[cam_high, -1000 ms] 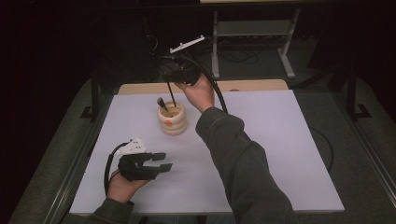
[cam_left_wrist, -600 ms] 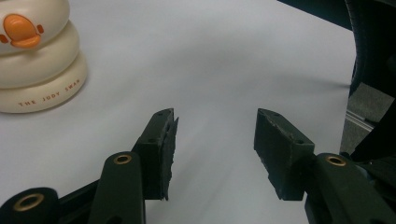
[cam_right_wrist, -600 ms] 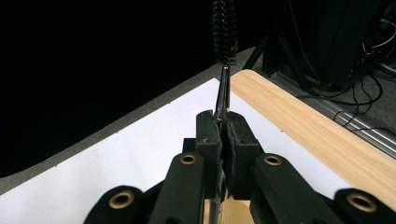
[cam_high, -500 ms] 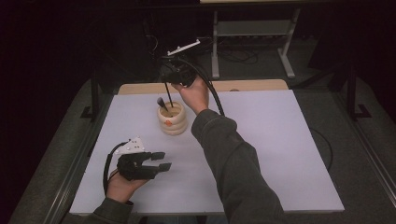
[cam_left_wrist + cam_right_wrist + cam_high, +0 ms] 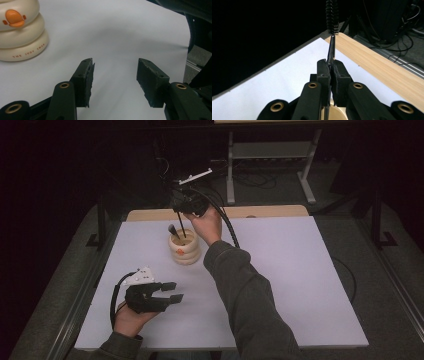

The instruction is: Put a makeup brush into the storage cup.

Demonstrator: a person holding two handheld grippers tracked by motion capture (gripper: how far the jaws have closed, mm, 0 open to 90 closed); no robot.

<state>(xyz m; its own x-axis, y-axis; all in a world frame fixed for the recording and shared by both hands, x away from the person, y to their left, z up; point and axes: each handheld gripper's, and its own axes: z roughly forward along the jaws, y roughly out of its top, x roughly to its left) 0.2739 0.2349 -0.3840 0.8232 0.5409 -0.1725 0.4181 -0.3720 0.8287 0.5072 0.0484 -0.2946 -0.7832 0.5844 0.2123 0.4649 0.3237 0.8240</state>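
Pinching a thin black brush [image 5: 331,47] by its stem, the right gripper [image 5: 186,206] has its jaws closed tight on it; in the right gripper view the bristled head rises above the jaws while the stem runs down between them toward the cream rim below. From the high view, that gripper hangs over the cream ringed holder [image 5: 184,250], with the brush stem reaching down into the holder's mouth. A second dark-tipped stick [image 5: 173,231] leans out of the same holder on its left side. The holder stands on the white worktop [image 5: 280,270], toward its far edge, near the bare wooden strip [image 5: 382,67] along the back.

The left gripper [image 5: 167,292] lies low over the near left part of the worktop, well apart from the holder, its jaws about half open with nothing between them. The left gripper view shows the holder off to the upper left, bearing an orange duck mark [image 5: 14,18].
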